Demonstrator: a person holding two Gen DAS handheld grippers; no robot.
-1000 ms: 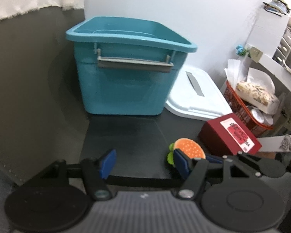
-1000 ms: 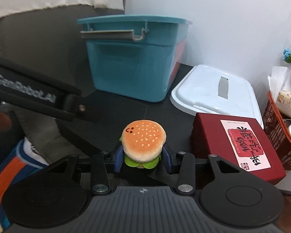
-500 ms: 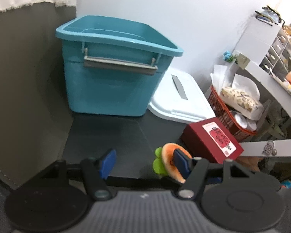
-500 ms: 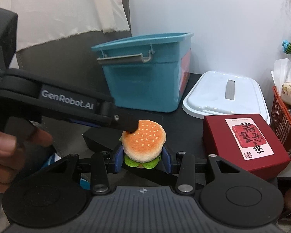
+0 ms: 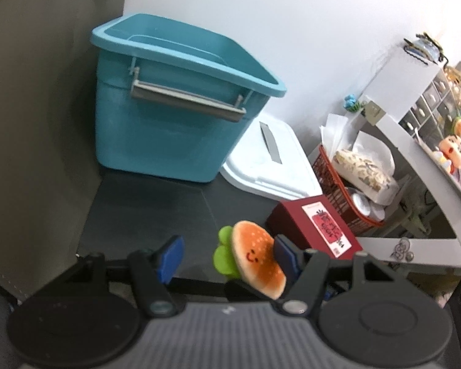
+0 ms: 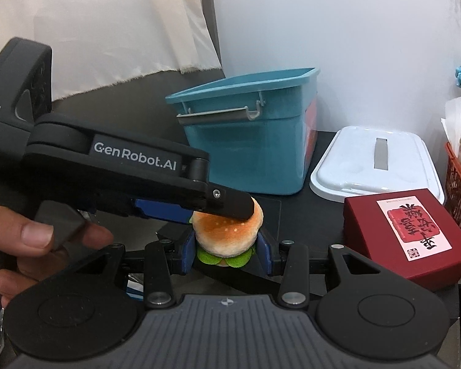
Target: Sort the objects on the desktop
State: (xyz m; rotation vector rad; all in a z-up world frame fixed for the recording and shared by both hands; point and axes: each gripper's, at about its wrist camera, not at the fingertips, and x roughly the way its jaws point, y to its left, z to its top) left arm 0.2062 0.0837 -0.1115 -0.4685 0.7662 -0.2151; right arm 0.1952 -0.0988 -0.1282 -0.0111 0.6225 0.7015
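A black desk (image 5: pixel 156 209) against a pale wall carries a teal storage bin (image 5: pixel 175 117), its grey handle hanging on the near side, with a white lid (image 5: pixel 267 166) lying flat just beside it and a dark red box (image 6: pixel 411 240) with a printed label nearer the camera. A red wire basket (image 5: pixel 332 181) of wrapped goods stands past the box; its contents are blurred, and the shelves beyond are too small to read.

The right gripper (image 6: pixel 227 252) is clamped on a plush hamburger (image 6: pixel 227 233), blue pads pressed against both sides of the bun, holding it above the desk in front of the red box. The left gripper (image 5: pixel 227 255) stands wide, its jaws closing: the burger sits between them against the right-hand pad, with a clear gap to the left-hand pad. In the right wrist view the left gripper's black finger crosses over the bun and hides part of its top. A hand (image 6: pixel 37 246) grips the left tool, cut off at the frame edge. The bin's inside is barely visible.
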